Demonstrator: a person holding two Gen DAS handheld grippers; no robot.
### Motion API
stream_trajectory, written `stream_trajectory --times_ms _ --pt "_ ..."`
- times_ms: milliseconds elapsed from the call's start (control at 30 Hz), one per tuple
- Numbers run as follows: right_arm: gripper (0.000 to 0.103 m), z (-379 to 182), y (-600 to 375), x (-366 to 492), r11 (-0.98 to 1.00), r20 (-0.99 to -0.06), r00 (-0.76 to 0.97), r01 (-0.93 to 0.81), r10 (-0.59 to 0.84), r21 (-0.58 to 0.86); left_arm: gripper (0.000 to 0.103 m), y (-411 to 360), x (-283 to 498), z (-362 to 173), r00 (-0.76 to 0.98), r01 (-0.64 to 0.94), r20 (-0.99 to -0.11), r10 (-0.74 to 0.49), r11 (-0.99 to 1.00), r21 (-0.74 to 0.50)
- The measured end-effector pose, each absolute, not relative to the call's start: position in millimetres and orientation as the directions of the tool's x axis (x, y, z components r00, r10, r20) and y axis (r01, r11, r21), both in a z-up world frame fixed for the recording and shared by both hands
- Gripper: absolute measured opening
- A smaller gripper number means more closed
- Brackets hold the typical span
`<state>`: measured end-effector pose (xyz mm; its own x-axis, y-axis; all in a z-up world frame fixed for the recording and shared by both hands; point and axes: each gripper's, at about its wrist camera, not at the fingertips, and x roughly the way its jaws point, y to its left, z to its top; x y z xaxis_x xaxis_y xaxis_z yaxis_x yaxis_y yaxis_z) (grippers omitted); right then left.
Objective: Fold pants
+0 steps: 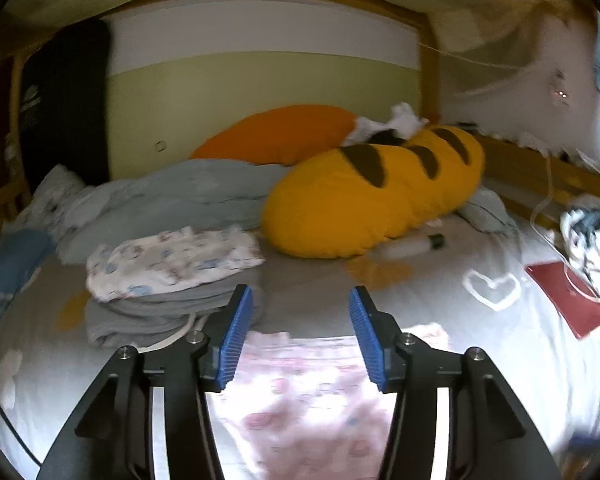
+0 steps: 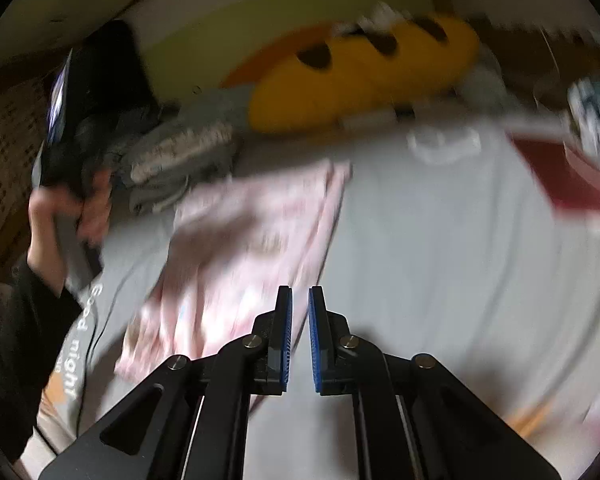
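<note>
The pink pants (image 2: 244,256) lie lengthwise just under the half-open, empty left tool (image 1: 301,334), left of the closed, empty right tool (image 2: 300,338).

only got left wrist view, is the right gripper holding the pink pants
observer: No. The right gripper has its jaws all but shut with nothing between them, over the edge of the pink patterned fabric pants.
operator: how do the pants lie
observer: Blurred, but they lie as one long strip on the grey bedsheet, running toward the hand that grips your left gripper's handle.
</note>
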<state>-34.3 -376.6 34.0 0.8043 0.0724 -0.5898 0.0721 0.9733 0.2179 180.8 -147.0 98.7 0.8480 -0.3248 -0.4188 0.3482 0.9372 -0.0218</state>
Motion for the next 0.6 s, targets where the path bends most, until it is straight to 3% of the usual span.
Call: stream_trajectory --times_ms 33,100,133,167,333,467,533,600 --pt "0.01 43 -383 -24 0.975 -0.576 0.815 0.067 0.07 0.214 0.049 -139 186 98 0.847 0.348 -0.418 -0.328 0.937 -0.028" --pt "0.027 59 -397 0 0.968 -0.547 0.833 0.057 0.088 0.243 0.05 -124 199 97 0.868 0.321 -0.396 -0.299 0.947 -0.013" --pt "0.043 65 -403 12 0.962 -0.533 0.84 0.055 0.1 0.266 0.053 -115 208 97 0.884 0.284 -0.384 -0.266 0.959 -0.011" --pt "0.047 69 -407 23 0.957 -0.515 0.85 0.047 0.112 0.286 0.053 -106 218 96 0.89 0.255 -0.387 -0.241 0.967 -0.017" --pt "0.047 73 -407 95 0.952 -0.532 0.822 -0.037 0.202 0.304 0.052 -67 270 72 0.855 0.201 -0.449 -0.259 0.964 -0.173" --pt "0.047 47 -407 155 0.953 -0.609 0.762 -0.032 0.218 0.302 0.052 -61 294 19 0.791 0.229 -0.516 -0.329 0.941 -0.248" --pt "0.047 25 -412 178 0.952 -0.66 0.719 -0.006 0.217 0.306 0.043 -67 311 -6 0.718 0.227 -0.606 -0.342 0.938 -0.26" --pt "0.047 2 -420 199 0.946 -0.697 0.684 0.029 0.217 0.323 0.043 -67 319 -19 0.687 0.231 -0.625 -0.371 0.927 -0.296"
